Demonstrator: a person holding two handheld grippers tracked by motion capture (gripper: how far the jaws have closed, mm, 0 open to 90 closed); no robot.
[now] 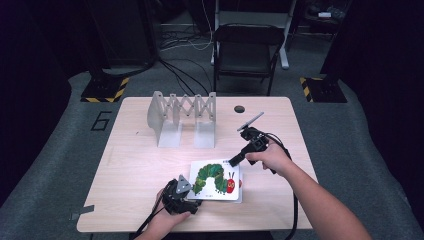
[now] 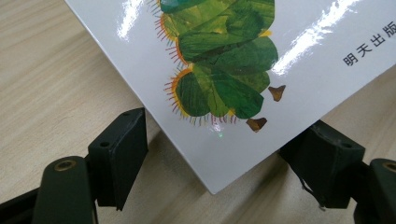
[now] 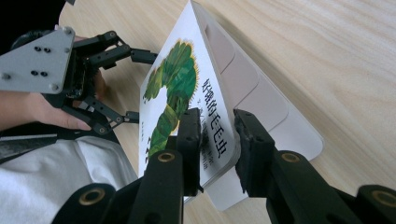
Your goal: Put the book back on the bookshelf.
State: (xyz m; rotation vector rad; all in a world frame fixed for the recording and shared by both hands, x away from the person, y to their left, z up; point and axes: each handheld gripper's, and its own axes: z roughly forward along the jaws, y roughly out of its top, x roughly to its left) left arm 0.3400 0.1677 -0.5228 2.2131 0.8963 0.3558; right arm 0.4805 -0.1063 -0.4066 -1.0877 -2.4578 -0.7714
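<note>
A white picture book (image 1: 215, 180) with a green caterpillar on its cover lies at the table's near middle. My right gripper (image 3: 217, 119) is shut on the far edge of the cover (image 3: 177, 70), which stands tilted up off the pages beneath; in the high view the right gripper (image 1: 234, 161) sits at the book's far right corner. My left gripper (image 2: 224, 128) is open, its jaws wide on either side of the book's near corner (image 2: 219, 158) without pressing on it. From the right gripper view the left gripper (image 3: 140, 86) shows beyond the cover, held by a hand.
A white folding rack (image 1: 182, 117) stands at the back of the wooden table (image 1: 135, 165). A dark round hole (image 1: 239, 108) sits in the tabletop to the rack's right. A black chair (image 1: 247, 50) stands on the floor beyond the table.
</note>
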